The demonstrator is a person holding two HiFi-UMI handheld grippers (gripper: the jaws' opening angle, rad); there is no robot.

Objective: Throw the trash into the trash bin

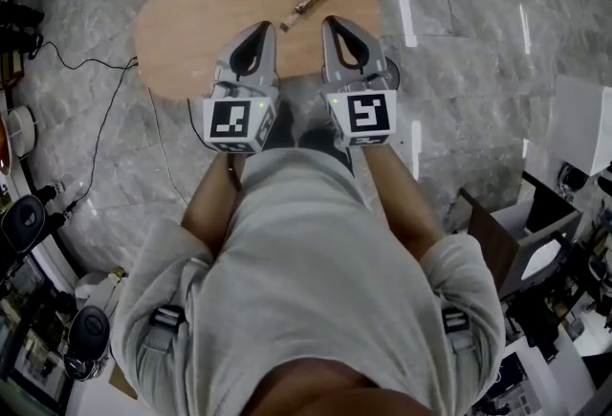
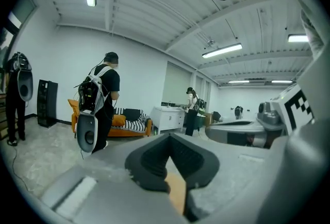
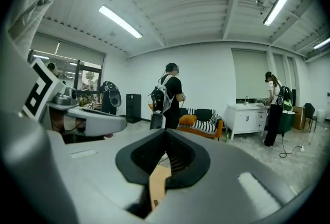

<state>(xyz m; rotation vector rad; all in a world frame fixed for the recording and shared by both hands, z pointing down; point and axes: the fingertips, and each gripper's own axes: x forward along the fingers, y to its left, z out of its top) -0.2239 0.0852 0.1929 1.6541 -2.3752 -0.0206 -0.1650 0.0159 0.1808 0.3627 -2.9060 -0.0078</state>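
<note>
Left gripper (image 1: 265, 26) and right gripper (image 1: 331, 21) closed, trash (image 1: 303, 8) just beyond, on table (image 1: 191, 22)

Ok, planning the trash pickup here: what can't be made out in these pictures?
- Small brown scrap on the oval wooden table: head view, too small to identify.
- Trash bin: recognisable in no view.
- Scrap in the gripper views: hidden behind the left hand-held gripper and the right hand-held gripper themselves.

The person is holding the left gripper (image 1: 260, 28) and right gripper (image 1: 333, 23) side by side, pointing forward, bare forearms (image 1: 208, 204) extending ahead, both grippers' jaws closing on nothing.
</note>
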